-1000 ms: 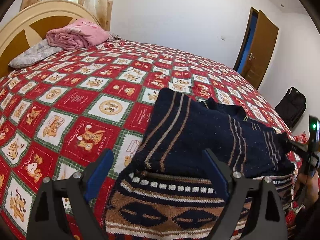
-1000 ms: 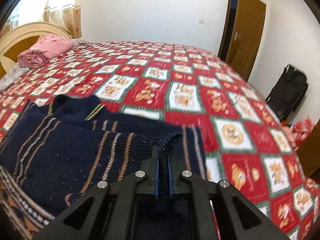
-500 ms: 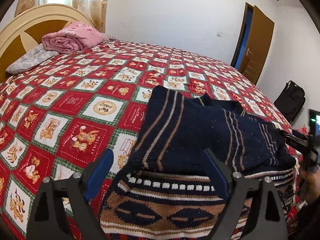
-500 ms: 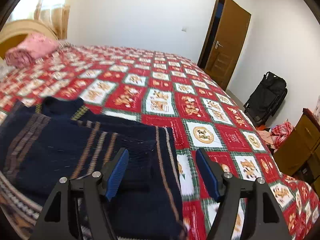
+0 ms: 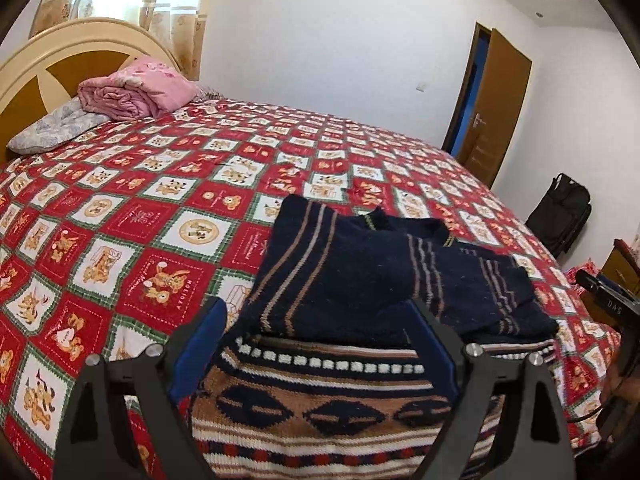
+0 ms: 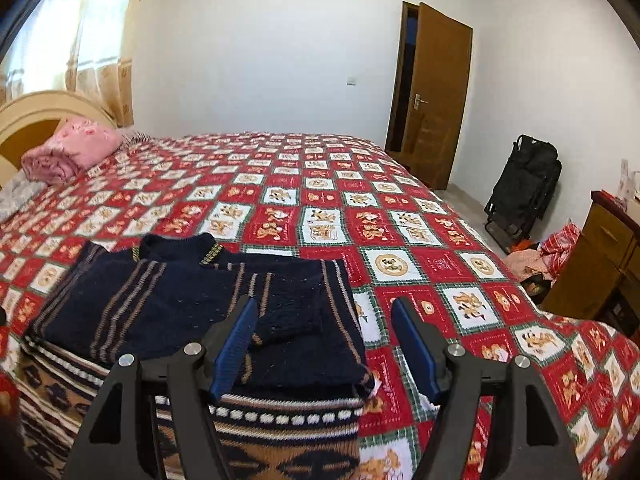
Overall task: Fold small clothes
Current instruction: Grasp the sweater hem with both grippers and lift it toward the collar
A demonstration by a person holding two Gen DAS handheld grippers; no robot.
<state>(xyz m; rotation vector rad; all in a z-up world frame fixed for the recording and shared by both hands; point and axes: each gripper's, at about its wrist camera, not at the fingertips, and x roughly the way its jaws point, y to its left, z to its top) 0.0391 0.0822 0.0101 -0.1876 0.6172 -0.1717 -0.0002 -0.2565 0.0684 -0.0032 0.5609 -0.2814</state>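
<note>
Navy knitted sweater with tan stripes and a brown-and-white patterned hem [image 5: 372, 292] lying on the bed with the red-and-white cartoon-patch quilt [image 5: 160, 208], near its front edge; both sleeves folded in across the chest, collar pointing toward the far side. Judged step: lower hem still to be brought up over the folded sleeves. For a clean fold: pinch the hem at its two corners, one layer-stack each, lift evenly, carry toward the collar, lay down flat without dragging the sleeves out of place. Left hand-held gripper [image 5: 316, 344] wide open, empty, poised low over the hem's left part, fingers pointing toward the collar. Right hand-held gripper [image 6: 324, 344] likewise wide open, holding nothing, above the sweater's right edge, one blue pad over knit, the other over quilt. Both level, roughly parallel.
</note>
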